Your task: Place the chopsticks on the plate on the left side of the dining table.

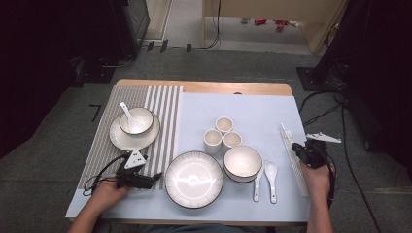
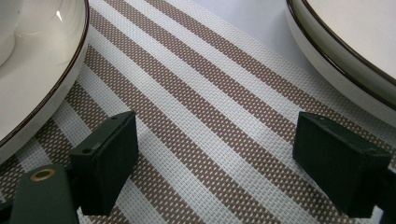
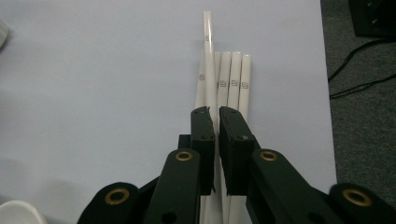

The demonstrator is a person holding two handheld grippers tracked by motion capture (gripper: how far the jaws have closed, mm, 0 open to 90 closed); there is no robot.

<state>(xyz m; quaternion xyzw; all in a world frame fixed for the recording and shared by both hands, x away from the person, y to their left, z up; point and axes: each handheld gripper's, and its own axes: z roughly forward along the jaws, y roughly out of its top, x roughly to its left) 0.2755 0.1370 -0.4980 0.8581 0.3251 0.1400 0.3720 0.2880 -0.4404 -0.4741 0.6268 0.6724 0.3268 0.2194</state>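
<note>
Right gripper (image 3: 216,116) pinching one white chopstick (image 3: 208,56) from the bundle at the table's right edge, long axis running straight ahead. Left gripper (image 2: 215,154) spread wide over the striped placemat (image 2: 210,93), well apart.
</note>
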